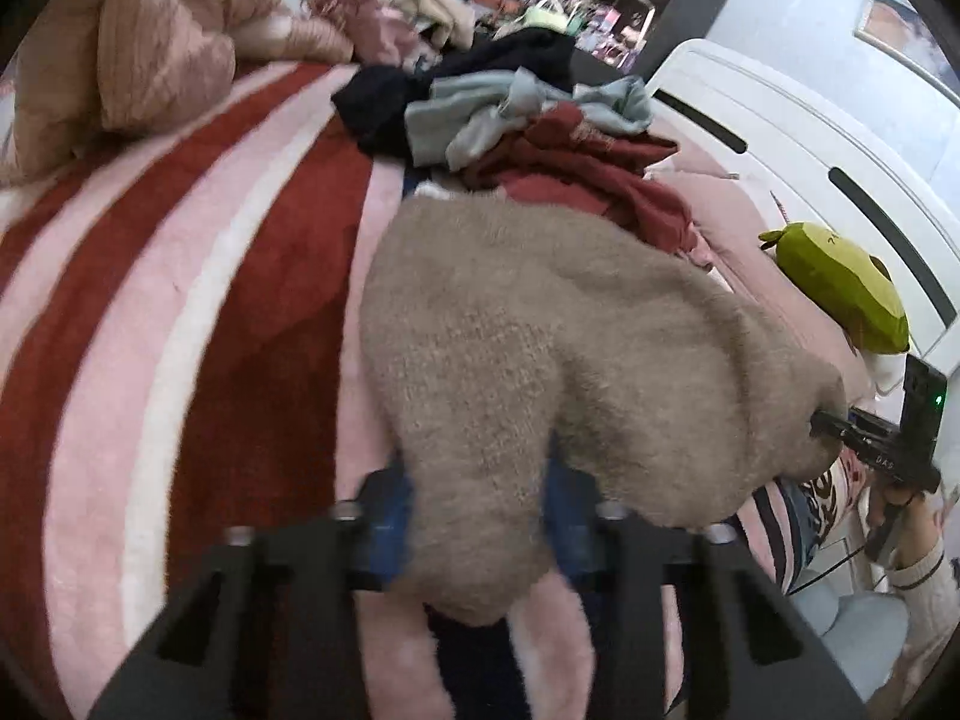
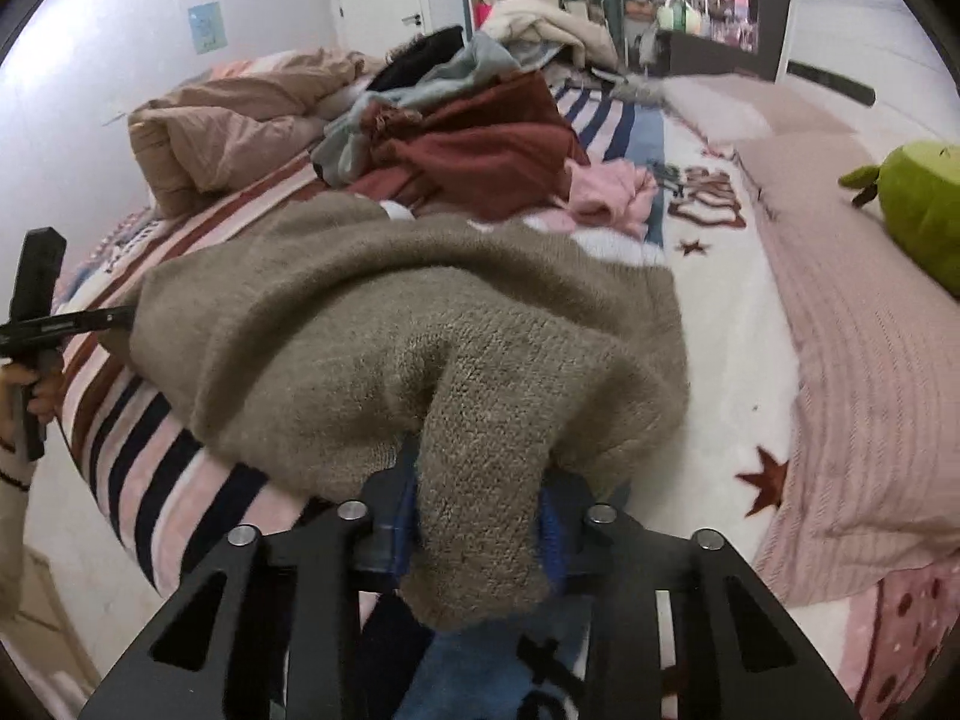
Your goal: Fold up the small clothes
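A fuzzy taupe knit sweater [image 1: 540, 348] is held over the striped bed blanket [image 1: 180, 300]. My left gripper [image 1: 480, 516] is shut on one edge of it, with fabric bunched between the blue pads. My right gripper [image 2: 480, 516] is shut on another edge of the same sweater [image 2: 390, 324]. The right gripper also shows at the right edge of the left wrist view [image 1: 834, 420], pinching the sweater. The left gripper shows at the left of the right wrist view [image 2: 120, 317], doing the same. The sweater hangs stretched between the two.
A heap of dark red, grey-blue and black clothes [image 1: 540, 138] lies behind the sweater. A small pink garment [image 2: 612, 192] lies to its right. A tan quilt [image 2: 228, 126] is bunched at the far left. Pink pillows [image 2: 852, 360] and a green plush [image 2: 918, 204] lie right.
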`<state>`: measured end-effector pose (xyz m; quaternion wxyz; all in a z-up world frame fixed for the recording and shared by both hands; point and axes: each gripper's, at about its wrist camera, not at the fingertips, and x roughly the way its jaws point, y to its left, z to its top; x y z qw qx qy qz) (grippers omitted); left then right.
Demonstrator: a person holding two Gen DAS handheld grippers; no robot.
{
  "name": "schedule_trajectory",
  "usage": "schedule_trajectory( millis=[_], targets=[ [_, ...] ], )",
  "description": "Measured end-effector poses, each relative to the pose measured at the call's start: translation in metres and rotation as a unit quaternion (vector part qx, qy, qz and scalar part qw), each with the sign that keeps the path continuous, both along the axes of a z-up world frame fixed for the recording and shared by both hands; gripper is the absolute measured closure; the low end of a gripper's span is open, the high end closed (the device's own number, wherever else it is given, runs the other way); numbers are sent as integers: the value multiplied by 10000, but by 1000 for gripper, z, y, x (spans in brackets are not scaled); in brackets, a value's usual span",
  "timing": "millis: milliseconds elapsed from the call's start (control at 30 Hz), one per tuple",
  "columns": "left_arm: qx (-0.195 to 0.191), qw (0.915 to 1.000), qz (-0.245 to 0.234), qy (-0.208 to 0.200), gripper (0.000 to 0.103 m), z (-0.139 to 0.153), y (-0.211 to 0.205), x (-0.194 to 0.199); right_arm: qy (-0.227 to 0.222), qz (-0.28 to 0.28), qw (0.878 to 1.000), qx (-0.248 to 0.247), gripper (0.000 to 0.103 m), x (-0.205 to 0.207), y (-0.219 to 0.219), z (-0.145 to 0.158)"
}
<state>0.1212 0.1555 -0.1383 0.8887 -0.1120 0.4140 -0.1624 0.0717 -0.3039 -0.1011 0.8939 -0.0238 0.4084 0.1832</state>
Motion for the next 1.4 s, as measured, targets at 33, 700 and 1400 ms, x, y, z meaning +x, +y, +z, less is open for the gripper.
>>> schedule_trajectory(
  millis=[33, 700, 1400],
  targets=[
    [62, 9999, -7, -115, 79, 5, -1, -4, -47, 17, 10000, -5, 79, -2, -1, 3],
    [-267, 9982, -490, 211, 72, -22, 17, -74, 594, 609, 9963, 96, 74, -49, -27, -17],
    [-1624, 9864, 4, 267, 7, -49, -25, -75, -154, 1268, 9918, 101, 98, -9, 98, 31]
  ],
)
